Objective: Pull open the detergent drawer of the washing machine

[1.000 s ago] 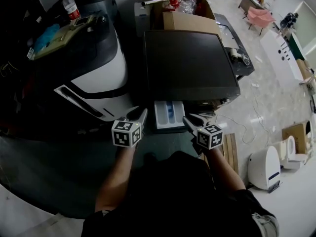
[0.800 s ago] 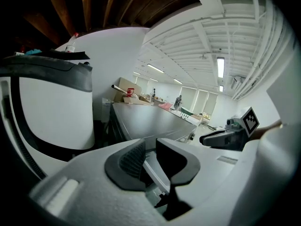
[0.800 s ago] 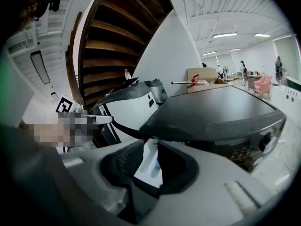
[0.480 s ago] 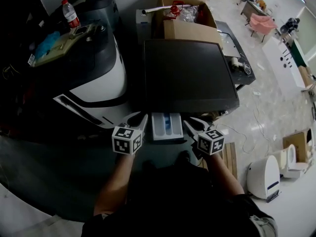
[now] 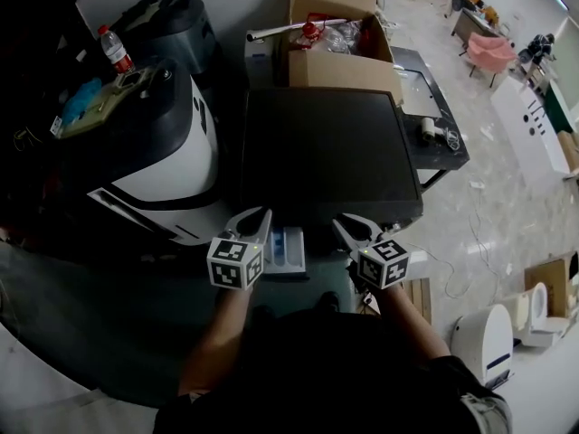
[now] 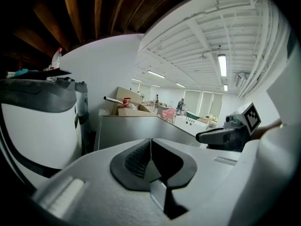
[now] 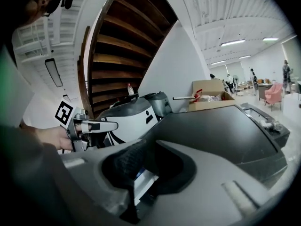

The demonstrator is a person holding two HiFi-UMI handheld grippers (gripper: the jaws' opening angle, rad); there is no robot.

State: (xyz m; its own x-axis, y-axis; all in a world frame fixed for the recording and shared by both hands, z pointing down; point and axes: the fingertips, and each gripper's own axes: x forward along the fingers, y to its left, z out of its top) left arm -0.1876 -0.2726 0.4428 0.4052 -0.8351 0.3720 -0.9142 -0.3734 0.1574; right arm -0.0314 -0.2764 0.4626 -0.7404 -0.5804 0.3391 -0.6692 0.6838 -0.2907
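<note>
The washing machine [image 5: 326, 147] has a dark flat top, and its white detergent drawer [image 5: 289, 250] with a blue insert stands pulled out of the front. My left gripper [image 5: 256, 217] hovers at the drawer's left side. Its jaws have just been closing and now meet with nothing between them [image 6: 150, 142]. My right gripper [image 5: 342, 224] hovers to the right of the drawer. Its jaws have just been closing too, and a narrow gap remains [image 7: 146, 147]. The drawer [image 7: 143, 178] shows through that gap, untouched. Neither gripper holds the drawer.
A white and black machine [image 5: 172, 161] stands close on the left, with a water bottle [image 5: 113, 48] on top. Cardboard boxes [image 5: 339, 25] sit behind the washer, and a black table [image 5: 434, 125] is to its right. A white device [image 5: 484, 328] stands on the floor at the right.
Both grippers have lifted and now sit nearer the washer's front edge. The left jaws have closed together and the right jaws have narrowed. The drawer stays pulled out.
</note>
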